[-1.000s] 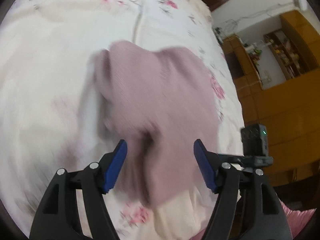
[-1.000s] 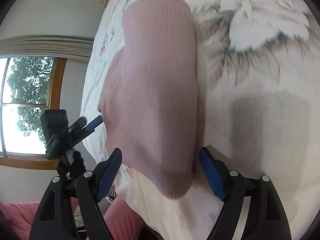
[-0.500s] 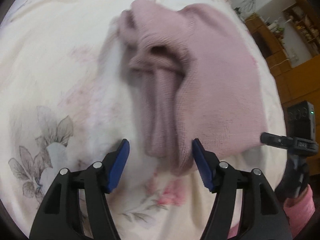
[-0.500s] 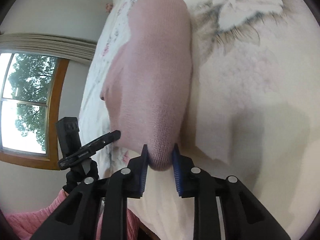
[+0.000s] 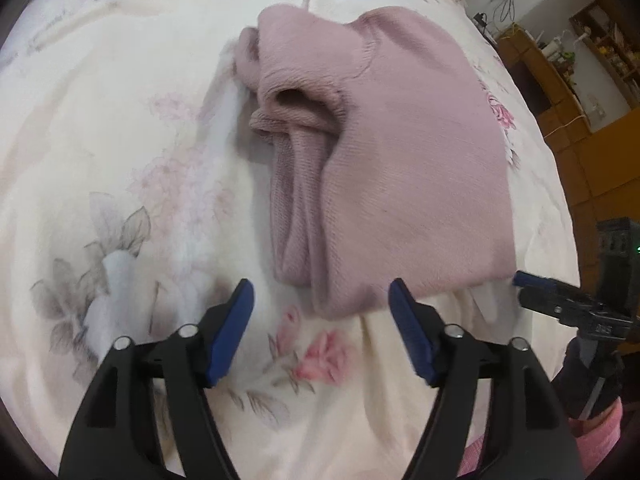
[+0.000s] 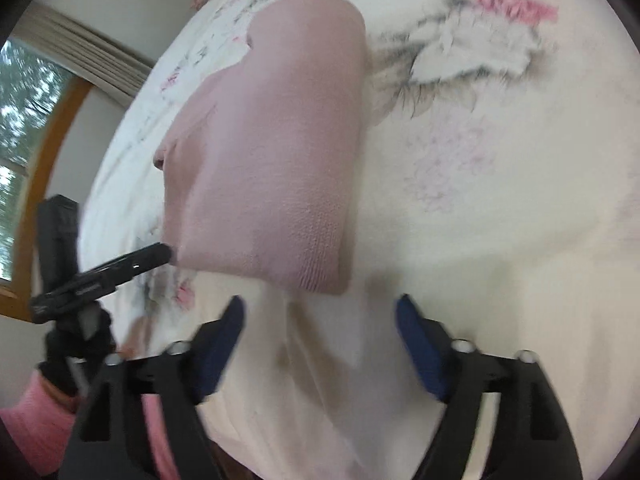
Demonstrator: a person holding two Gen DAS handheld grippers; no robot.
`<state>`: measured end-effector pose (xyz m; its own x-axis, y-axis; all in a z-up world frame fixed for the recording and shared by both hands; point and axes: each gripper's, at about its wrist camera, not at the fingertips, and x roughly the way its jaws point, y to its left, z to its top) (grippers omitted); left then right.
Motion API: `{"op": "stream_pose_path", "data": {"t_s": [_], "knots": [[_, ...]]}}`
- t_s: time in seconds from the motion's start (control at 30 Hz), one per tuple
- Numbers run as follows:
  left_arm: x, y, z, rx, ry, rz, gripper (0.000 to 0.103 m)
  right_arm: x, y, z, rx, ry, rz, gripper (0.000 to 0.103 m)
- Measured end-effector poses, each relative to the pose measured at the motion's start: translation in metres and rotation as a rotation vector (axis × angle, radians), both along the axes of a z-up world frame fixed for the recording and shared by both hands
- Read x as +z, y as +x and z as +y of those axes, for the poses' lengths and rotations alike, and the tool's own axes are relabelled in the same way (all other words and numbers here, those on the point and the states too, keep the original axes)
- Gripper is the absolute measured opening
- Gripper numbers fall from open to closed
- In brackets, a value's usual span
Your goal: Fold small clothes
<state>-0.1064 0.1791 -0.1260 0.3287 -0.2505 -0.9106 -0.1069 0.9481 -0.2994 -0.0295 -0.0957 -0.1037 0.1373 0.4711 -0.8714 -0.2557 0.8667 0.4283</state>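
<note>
My right tongs, clamped on the dusty-pink knitted garment a moment earlier, had let go; both tongs gaped wide, leaving it folded on the floral bedspread.

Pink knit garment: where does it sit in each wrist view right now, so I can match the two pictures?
Left wrist: the pink knit garment fills the upper centre-right, its bunched folds on its left side, lying beyond the open left gripper.
Right wrist: it lies centre-left, its near hem just beyond the open right gripper.
Shared landmark: the floral bedspread under it.
</note>
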Motion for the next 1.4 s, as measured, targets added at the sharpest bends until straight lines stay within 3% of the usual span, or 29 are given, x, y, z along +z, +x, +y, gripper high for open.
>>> {"op": "stream_pose_path", "data": {"t_s": [0.2, 0.33, 0.77, 1.03, 1.4], "knots": [[0.027, -0.021, -0.009, 0.031, 0.023, -0.012, 0.081, 0.031, -0.021, -0.002, -0.078, -0.160, -0.113, 0.096], [0.045, -0.033, -0.017, 0.032, 0.094, -0.031, 0.084, 0.046, -0.036, 0.011, -0.107, -0.239, -0.159, 0.099], [0.087, -0.072, -0.020, 0.056, 0.169, -0.081, 0.085, 0.098, -0.069, 0.032, -0.170, -0.432, -0.277, 0.099], [0.105, -0.083, -0.029, 0.045, 0.197, -0.103, 0.086, 0.117, -0.075, 0.032, -0.188, -0.421, -0.281, 0.099], [0.111, -0.080, -0.036, 0.038, 0.209, -0.119, 0.087, 0.119, -0.075, 0.028, -0.197, -0.407, -0.271, 0.099]]}}
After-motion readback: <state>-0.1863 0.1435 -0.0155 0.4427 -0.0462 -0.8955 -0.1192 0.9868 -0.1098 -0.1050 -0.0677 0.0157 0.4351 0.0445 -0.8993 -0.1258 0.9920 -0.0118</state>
